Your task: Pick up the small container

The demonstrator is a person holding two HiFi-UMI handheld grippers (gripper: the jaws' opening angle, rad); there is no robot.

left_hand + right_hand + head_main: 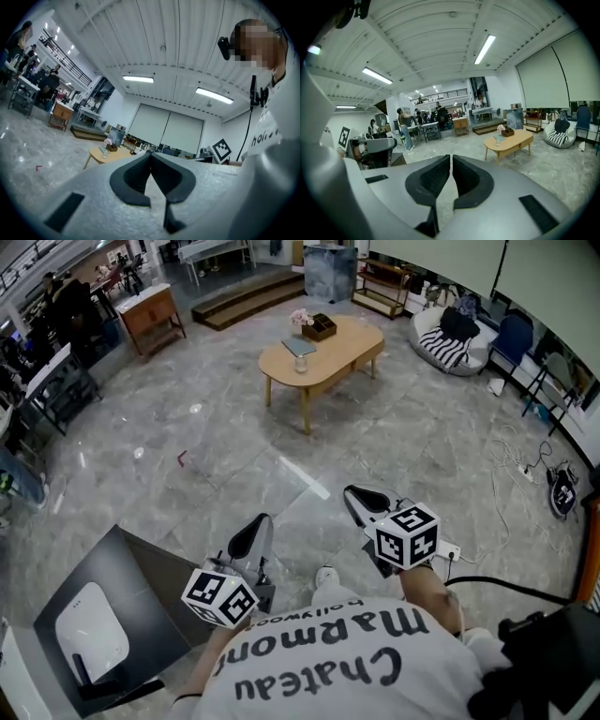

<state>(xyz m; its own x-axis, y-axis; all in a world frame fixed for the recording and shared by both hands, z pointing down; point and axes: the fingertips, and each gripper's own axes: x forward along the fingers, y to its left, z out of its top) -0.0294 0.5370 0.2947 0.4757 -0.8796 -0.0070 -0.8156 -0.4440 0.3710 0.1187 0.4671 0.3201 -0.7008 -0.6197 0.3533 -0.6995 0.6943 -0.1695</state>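
Note:
The small container [301, 363] is a little clear cup on the near edge of a light wooden oval table [342, 357] across the floor, well ahead of both grippers. In the right gripper view the small container [496, 142] stands on the table [515, 140], beside a flat book and a brown box with flowers. My left gripper [251, 538] and right gripper [361, 501] are held out side by side over the marble floor. The left gripper [150, 153] is shut with nothing in it, and so is the right gripper [451, 157].
A dark board with a white device [94, 629] lies at the lower left. Cables and a socket strip [525, 465] trail over the floor at the right. A striped beanbag [448, 341], a wooden cabinet [150, 315] and a low step platform [248, 298] stand beyond the table.

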